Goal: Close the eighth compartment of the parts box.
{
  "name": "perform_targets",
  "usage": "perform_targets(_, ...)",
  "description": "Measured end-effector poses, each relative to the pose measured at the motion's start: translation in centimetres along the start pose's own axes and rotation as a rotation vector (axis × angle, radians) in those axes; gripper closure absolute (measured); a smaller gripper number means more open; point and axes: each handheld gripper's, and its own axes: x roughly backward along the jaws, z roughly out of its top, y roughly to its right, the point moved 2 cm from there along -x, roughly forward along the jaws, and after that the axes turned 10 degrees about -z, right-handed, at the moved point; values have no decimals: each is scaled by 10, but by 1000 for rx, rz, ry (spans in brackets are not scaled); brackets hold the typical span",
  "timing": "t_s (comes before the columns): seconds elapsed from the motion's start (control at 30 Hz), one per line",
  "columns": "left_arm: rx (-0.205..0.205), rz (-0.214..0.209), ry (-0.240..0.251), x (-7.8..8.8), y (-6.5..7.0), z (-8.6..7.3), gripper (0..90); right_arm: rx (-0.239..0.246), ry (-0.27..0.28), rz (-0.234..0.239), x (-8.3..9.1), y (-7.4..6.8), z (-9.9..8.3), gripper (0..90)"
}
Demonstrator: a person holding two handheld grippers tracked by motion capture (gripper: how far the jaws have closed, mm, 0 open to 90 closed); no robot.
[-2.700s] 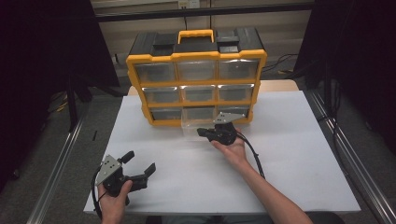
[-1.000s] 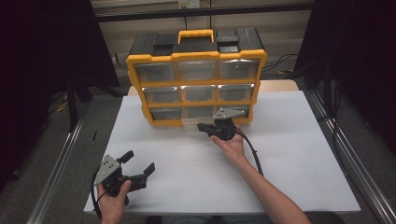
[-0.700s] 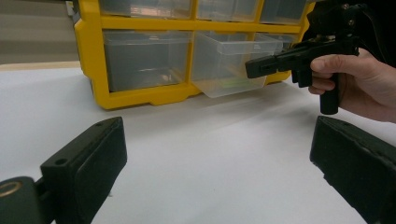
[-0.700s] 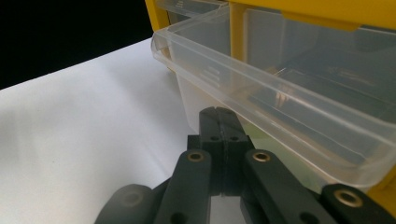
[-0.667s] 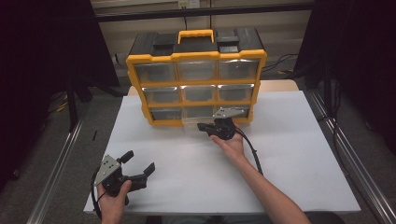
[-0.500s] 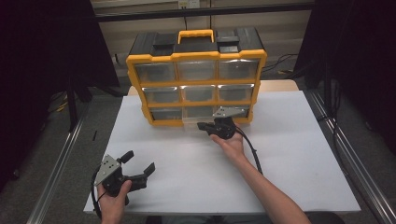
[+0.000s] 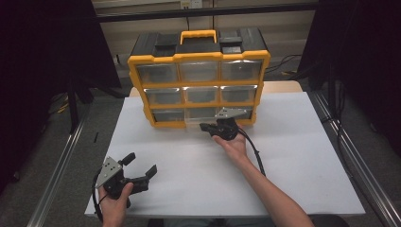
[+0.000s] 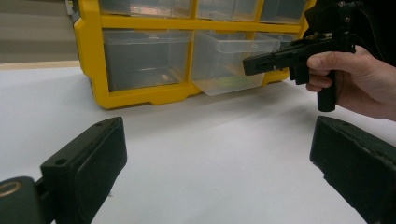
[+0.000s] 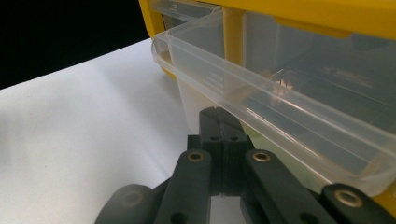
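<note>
Bottom-middle clear drawer (image 7: 201,122) juts partly out of the yellow organizer (image 7: 198,80), right gripper (image 7: 206,127) closed, jaws pressed together under its front lip; thin, light, flexible plastic, best taken at that lip; left gripper (image 7: 140,165) wide open, empty, well clear.

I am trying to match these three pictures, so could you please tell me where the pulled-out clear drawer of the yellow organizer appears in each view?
High view: the clear drawer juts from the bottom row, centre, just left of the right gripper.
Left gripper view: upper middle, tilted forward, the right gripper's fingers across its front.
Right gripper view: upper right, its rim directly above the shut fingers.
Shared landmark: the yellow organizer frame.
</note>
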Motion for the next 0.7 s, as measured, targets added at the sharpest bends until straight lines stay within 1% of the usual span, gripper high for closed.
perform_targets(0.33, 2, 1, 3, 0, 0, 0, 41, -8, 6, -6, -3, 1, 0, 900)
perform_targets(0.43, -18, 5, -12, 2, -1, 0, 41, -10, 5, -8, -4, 1, 1, 900)
perform_targets(0.5, -16, 5, -12, 2, -1, 0, 41, -9, 4, -9, -4, 1, 1, 900)
perform_targets(0.53, 1, -6, 1, 0, 0, 0, 41, -10, 4, -8, -5, 1, 1, 900)
perform_targets(0.7, 1, 1, 2, 0, 0, 0, 41, -10, 4, -13, -6, 3, 2, 900)
